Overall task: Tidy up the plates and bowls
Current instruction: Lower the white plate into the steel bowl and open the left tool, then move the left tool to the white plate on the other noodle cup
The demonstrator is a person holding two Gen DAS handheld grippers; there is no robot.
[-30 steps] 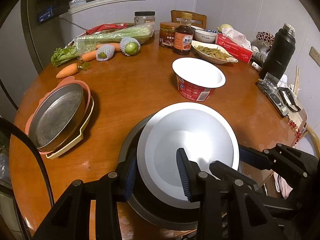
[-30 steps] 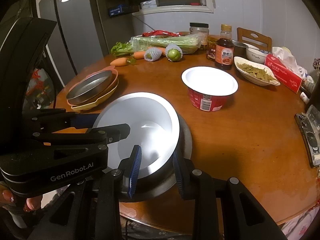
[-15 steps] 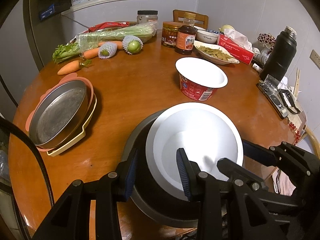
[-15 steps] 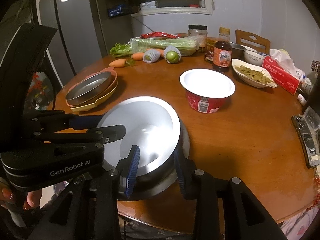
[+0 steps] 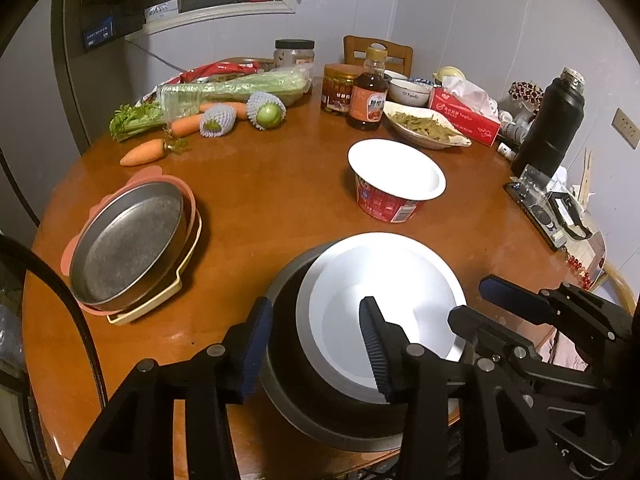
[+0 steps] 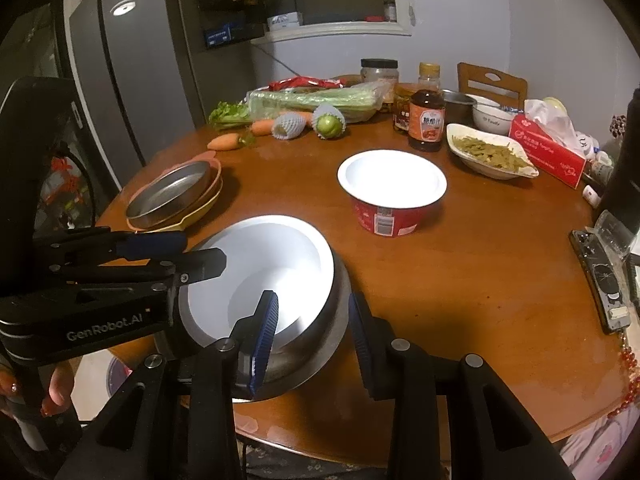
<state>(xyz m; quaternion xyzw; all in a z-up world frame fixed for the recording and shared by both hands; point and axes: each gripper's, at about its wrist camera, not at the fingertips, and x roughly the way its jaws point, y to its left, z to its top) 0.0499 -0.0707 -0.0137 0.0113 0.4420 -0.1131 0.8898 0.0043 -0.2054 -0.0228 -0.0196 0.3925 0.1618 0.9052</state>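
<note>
Left gripper (image 5: 316, 344) opening | astride metal bowl (image 5: 288, 360) rim, loose

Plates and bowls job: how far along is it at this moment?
Done: metal pan stacked on the pink and yellow dishes; white bowl nested in the steel bowl. In hand: both claws straddle that stack's rims, left claw opening, right claw not clearly gripping. Left: red cup bowl standing apart.

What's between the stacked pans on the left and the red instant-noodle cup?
Nothing: bare table runs from the stacked pans to the red noodle cup. Both wrist views show it.
</note>
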